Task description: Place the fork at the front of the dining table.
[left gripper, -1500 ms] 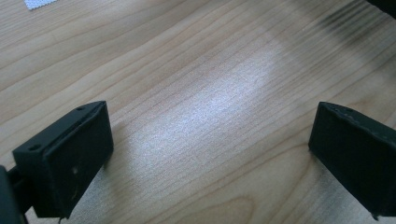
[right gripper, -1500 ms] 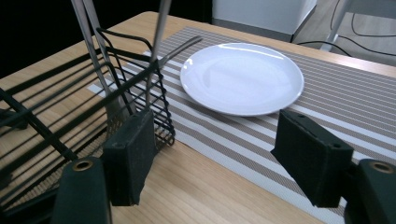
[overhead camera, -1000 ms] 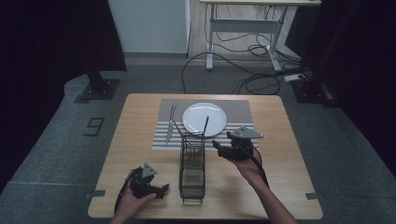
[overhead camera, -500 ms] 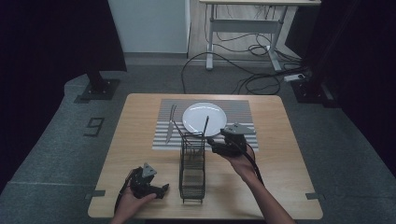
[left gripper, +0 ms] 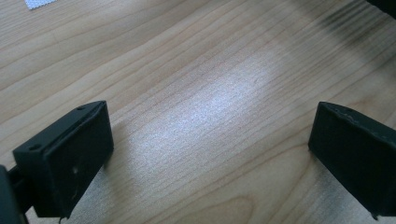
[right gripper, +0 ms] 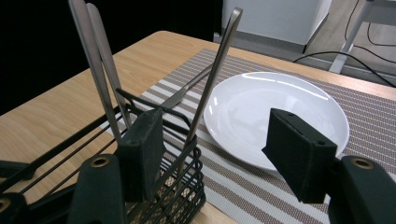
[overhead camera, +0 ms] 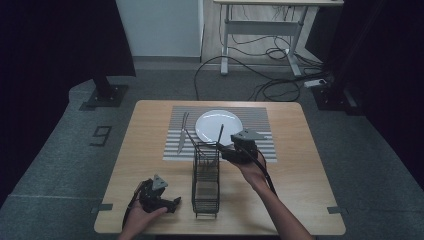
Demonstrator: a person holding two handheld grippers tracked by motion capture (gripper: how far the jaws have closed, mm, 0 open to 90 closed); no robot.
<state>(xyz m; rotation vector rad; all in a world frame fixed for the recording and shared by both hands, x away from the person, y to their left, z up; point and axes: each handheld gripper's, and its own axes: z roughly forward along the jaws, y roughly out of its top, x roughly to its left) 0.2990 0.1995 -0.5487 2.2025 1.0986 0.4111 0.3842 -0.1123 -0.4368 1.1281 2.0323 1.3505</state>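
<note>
— Your right gripper (right gripper: pixel 212 154) has just been closing, nothing gripped yet; the slanted steel utensil handle (right gripper: pixel 212 79) stands between its jaws, in the black wire basket (overhead camera: pixel 206 180).

— Centre it, then squeeze. Left gripper (left gripper: pixel 210 158) idles wide open.

1. The surface (overhead camera: pixel 150 135) is a rectangular top with a light wood grain, standing on grey carpet.
2. A striped grey-and-white placemat (overhead camera: pixel 260 120) lies on the far middle part of the surface.
3. A white plate (overhead camera: pixel 210 125) rests on the placemat, near its centre.
4. A knife (overhead camera: pixel 181 134) lies flat on the placemat, just beside the plate on its left.
5. A black wire cutlery basket (overhead camera: pixel 206 190) stands upright on the surface; its far end overlaps the near edge of the placemat.
6. The left gripper (overhead camera: pixel 161 198) rests near the front left edge, just left of the basket.
</note>
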